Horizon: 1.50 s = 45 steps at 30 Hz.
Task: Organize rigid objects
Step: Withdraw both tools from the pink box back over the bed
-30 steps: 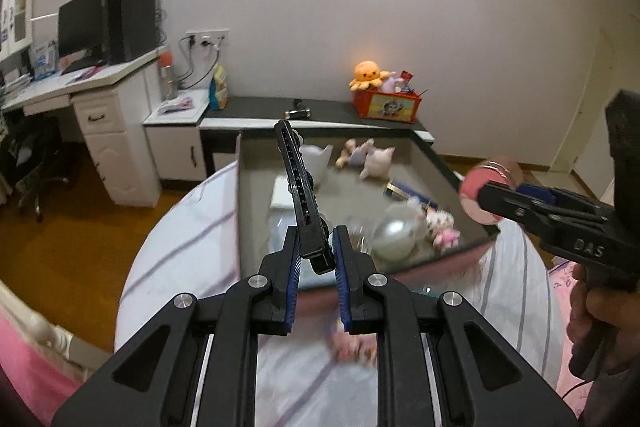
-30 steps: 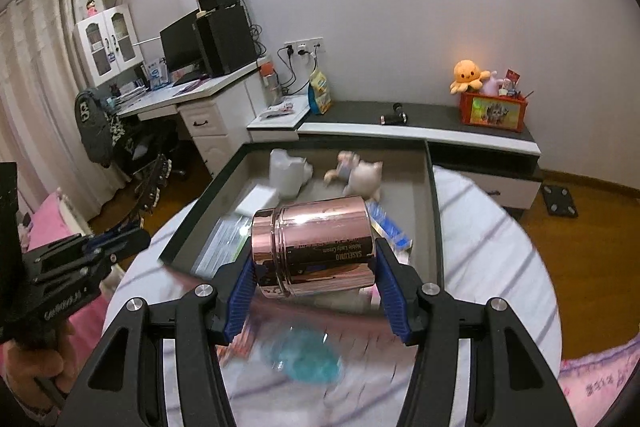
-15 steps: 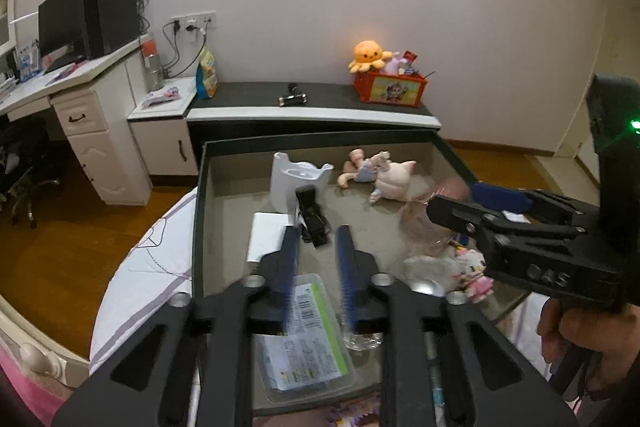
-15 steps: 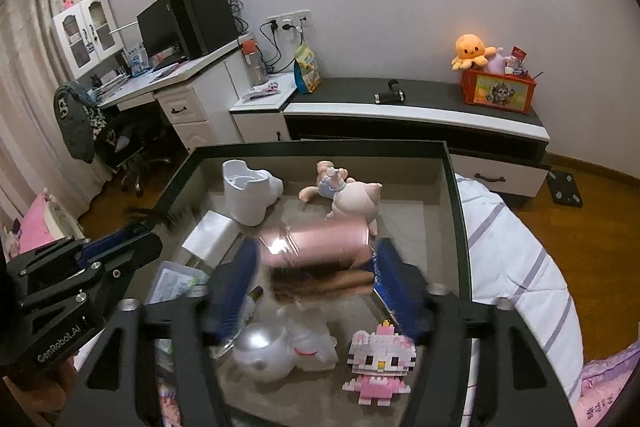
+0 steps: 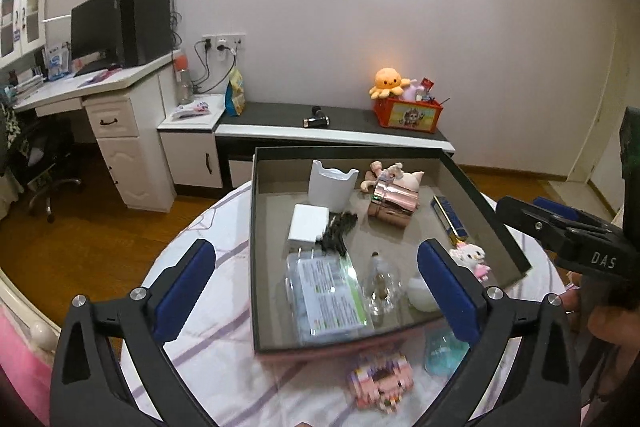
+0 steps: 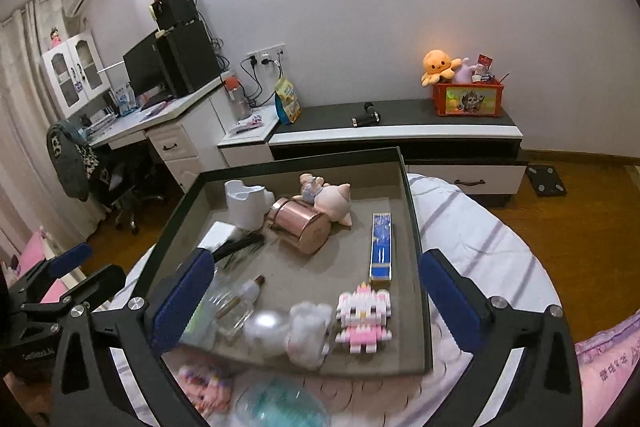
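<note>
A dark tray (image 5: 253,227) (image 6: 412,223) sits on a round table. In it lie a rose-gold metal can (image 5: 394,203) (image 6: 300,229) on its side, a black comb-like piece (image 5: 338,231) (image 6: 240,246), a white charger (image 5: 306,225), a white holder (image 5: 332,185), a blue box (image 6: 381,245), a glass bottle (image 6: 236,307) and a pink brick cat (image 6: 362,317). My left gripper (image 5: 316,281) is open and empty over the tray's near side. My right gripper (image 6: 316,291) is open and empty above the tray's near edge.
On the striped cloth in front of the tray lie a pink brick figure (image 5: 380,381), a blue-green round object (image 5: 442,351) (image 6: 276,407) and a small doll (image 6: 204,387). A low cabinet (image 5: 332,131) and a desk (image 5: 96,87) stand behind the table.
Both grippers opened and drew back. The left let go of the black comb-like piece and the right let go of the rose-gold can; both now lie in the tray.
</note>
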Tool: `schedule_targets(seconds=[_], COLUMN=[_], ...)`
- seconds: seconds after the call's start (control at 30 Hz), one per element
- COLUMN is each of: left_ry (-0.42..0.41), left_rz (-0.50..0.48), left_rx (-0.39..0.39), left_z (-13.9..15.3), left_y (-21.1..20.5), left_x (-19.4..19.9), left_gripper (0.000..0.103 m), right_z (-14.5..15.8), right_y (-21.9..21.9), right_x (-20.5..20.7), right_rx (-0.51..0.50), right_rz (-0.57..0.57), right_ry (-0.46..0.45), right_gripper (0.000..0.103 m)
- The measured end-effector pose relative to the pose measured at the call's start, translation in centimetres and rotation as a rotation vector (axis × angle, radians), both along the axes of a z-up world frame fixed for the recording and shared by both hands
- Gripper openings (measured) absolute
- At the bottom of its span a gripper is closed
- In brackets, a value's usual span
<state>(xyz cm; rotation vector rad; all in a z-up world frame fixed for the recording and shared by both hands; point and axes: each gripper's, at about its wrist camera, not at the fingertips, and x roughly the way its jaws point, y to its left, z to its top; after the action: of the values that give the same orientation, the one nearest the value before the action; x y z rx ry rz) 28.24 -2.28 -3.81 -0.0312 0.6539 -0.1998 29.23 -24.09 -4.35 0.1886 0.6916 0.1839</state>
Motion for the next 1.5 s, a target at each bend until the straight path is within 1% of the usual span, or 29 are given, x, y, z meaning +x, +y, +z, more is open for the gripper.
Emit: schedule_targets(seconds=[0.2, 0.4, 0.67, 1.03, 1.23, 1.5], left_ry=[-0.017, -0.017, -0.034, -0.038, -0.036, -0.042], left_rz=[0.006, 0.035, 0.065, 0.1, 0.112, 0.115], left_rx=[0.007, 0.001, 0.03, 0.036, 0.012, -0.006], left_z=[0.8, 1.0, 1.3, 0.6, 0.3, 0.4], left_y=[0.4, 0.9, 1.1, 1.7, 2.4, 2.4], left_x=[-3.5, -6.5, -10.7, -15.4, -17.5, -18.3], left_gripper=[0.103, 0.103, 0.103, 0.103, 0.103, 0.103], right_z=[0.9, 0.7, 0.5, -0.3, -0.2, 0.0], right_y=[0.5, 0.9, 1.3, 1.8, 2.3, 2.3], right_x=[-3.8, -6.9, -11.4, -16.7, -18.3, -18.8], right_rx=[0.001, 0.01, 0.026, -0.017, -0.034, -0.037], right_rz=[-0.005, -0.001, -0.007, -0.029, -0.032, -0.034], right_ry=[-0.024, -0.028, -0.04, -0.056, -0.069, -0.074], right_gripper=[0.103, 0.103, 0.103, 0.103, 0.103, 0.103])
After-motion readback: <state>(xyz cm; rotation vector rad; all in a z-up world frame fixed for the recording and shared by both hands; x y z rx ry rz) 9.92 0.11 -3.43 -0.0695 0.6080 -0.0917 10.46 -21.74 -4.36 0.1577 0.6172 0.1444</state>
